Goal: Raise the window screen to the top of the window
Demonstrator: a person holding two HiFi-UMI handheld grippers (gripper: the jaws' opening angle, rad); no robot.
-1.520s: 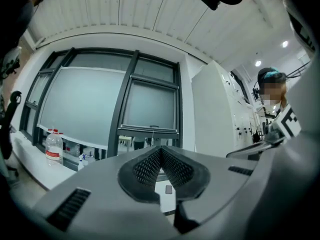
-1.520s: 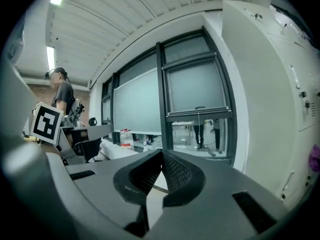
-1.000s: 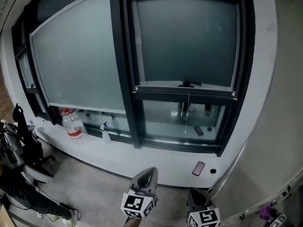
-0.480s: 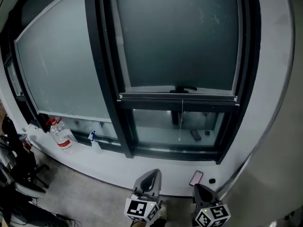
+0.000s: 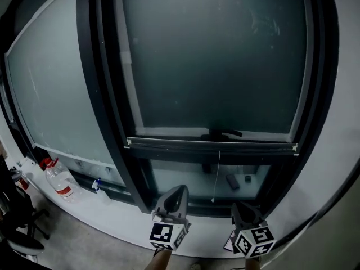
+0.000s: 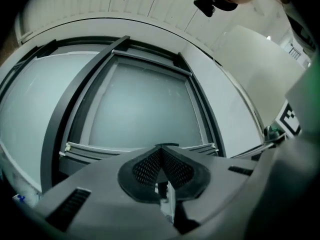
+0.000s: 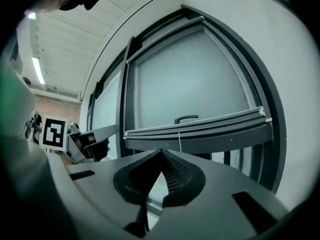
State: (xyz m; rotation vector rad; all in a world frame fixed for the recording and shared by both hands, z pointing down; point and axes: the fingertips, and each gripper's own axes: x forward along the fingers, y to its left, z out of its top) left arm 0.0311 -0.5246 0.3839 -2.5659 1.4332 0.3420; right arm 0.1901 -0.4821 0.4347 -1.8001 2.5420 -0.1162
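Observation:
The window screen [image 5: 216,61] covers the upper part of a dark-framed window. Its bottom bar [image 5: 169,144] runs level across the window, with a dark handle [image 5: 224,133] at its middle and a thin pull cord [image 5: 217,176] hanging below. Clear glass shows under the bar. My left gripper [image 5: 181,190] is shut and empty, below the bar and left of the cord. My right gripper [image 5: 241,206] is shut and empty too, right of the cord. Neither touches the screen. The bar [image 6: 100,151] lies just beyond the left gripper [image 6: 161,149]; the bar [image 7: 200,126] and handle [image 7: 186,118] stand above the right gripper [image 7: 161,151].
A large frosted pane [image 5: 50,94] fills the left side. On the white sill [image 5: 118,218] stand a water bottle [image 5: 59,181] with a red cap and a small spray bottle [image 5: 100,187]. Small objects [image 5: 232,180] lie behind the lower glass. A dark chair [image 5: 14,218] is at far left.
Both grippers have moved toward the window, which now fills much more of the head view. The screen's bar stays where it was on the window. Both grippers stay shut.

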